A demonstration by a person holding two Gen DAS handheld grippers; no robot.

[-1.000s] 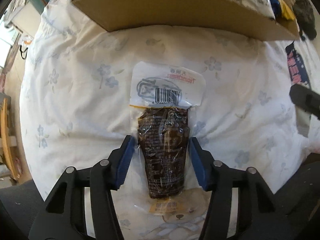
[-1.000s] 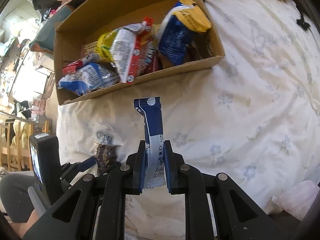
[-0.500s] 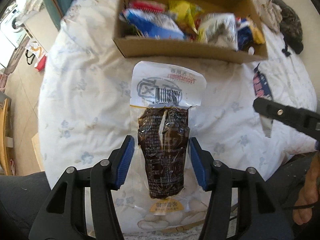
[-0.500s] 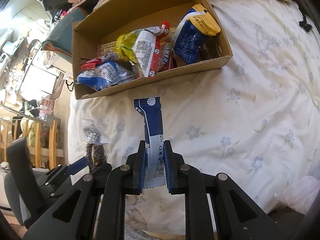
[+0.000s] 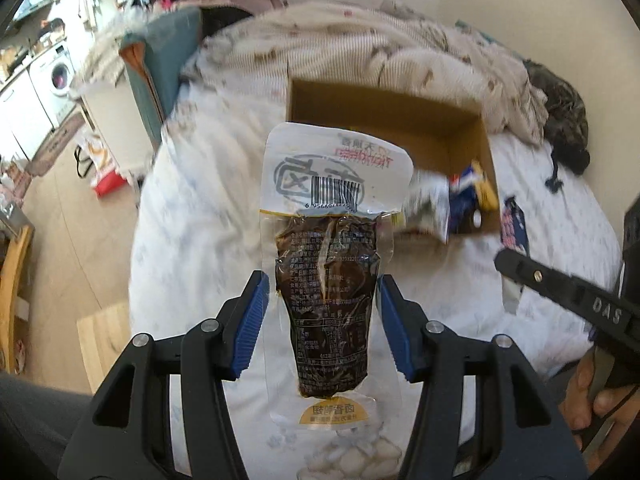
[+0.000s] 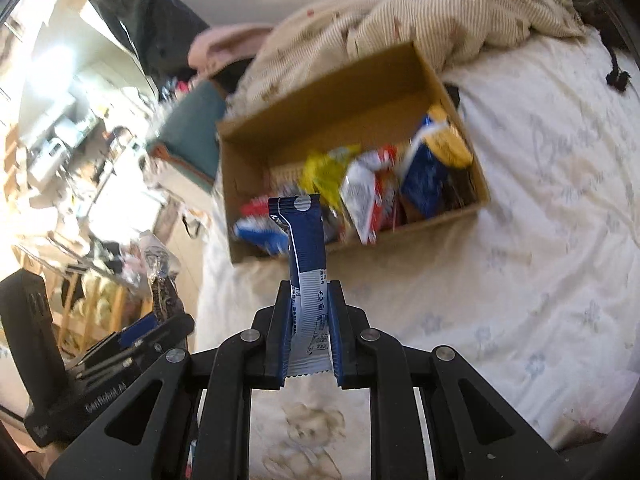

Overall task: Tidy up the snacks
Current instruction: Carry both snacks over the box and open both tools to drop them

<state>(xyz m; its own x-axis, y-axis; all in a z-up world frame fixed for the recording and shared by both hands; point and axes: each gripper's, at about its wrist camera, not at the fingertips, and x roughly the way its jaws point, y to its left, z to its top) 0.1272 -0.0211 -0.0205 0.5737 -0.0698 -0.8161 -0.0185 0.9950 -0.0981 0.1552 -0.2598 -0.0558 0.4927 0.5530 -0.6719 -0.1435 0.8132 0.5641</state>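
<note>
A clear pouch of dark braised snack (image 5: 328, 280) is held upright between the blue pads of the left tongs (image 5: 322, 320), above the flowered bed sheet (image 5: 192, 240). A blue-and-white stick sachet (image 6: 306, 272) is clamped narrowly by the right tongs (image 6: 310, 344). Beyond both, a cardboard box (image 6: 400, 92) (packed with bright wrappers) is seen resting on the bed.
</note>
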